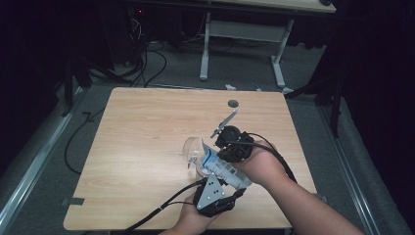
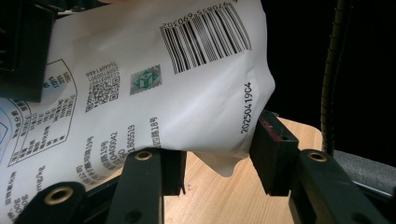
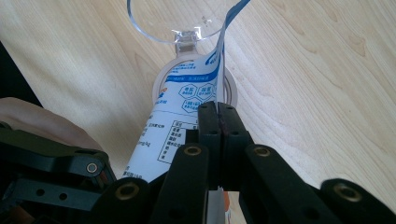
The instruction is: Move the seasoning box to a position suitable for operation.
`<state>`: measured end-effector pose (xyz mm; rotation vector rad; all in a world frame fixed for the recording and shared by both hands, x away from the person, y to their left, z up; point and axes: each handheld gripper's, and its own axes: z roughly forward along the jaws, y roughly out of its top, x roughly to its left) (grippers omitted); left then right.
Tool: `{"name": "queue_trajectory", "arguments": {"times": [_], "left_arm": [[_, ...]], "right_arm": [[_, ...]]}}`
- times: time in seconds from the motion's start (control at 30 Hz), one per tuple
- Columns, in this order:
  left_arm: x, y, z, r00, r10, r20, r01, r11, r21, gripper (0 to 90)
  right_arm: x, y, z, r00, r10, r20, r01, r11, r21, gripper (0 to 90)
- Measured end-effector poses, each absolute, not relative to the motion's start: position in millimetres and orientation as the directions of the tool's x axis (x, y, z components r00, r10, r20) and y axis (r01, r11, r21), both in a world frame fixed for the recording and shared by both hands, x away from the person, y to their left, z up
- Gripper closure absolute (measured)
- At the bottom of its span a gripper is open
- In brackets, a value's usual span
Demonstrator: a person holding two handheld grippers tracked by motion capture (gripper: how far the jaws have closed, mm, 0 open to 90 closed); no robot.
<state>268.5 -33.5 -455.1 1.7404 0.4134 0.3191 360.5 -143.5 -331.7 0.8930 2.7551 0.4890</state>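
A white pouch (image 1: 222, 169) with blue print and a barcode (image 2: 205, 37) is held tilted over a small clear container (image 1: 193, 151) in the middle of the wooden table (image 1: 147, 147). My left gripper (image 1: 226, 188) grips the pouch's bottom end, and the pouch (image 2: 187, 102) bulges between its pads (image 2: 273, 149). My right gripper (image 3: 217, 109) is shut on the pouch's thin side edge near its top, above the container's round mouth (image 3: 229, 88). The container's clear hinged lid (image 3: 173, 25) stands open just beyond.
A round cable hole (image 1: 233, 104) sits near the table's far edge. Behind the table stand another desk's white legs (image 1: 204, 49), with cables (image 1: 147, 63) on the floor. The left half of the tabletop is bare wood.
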Motion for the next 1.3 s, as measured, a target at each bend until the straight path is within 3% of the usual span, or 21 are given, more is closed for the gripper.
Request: {"name": "queue_trajectory", "arguments": {"times": [1.3], "left_arm": [[268.8,-34.6,-454.8,0.896,0.444,-0.013,0.102,-0.176,0.979,59.9]], "right_arm": [[362.0,-142.9,-334.1,-0.799,0.595,-0.092,0.529,0.766,0.365,90.0]]}}
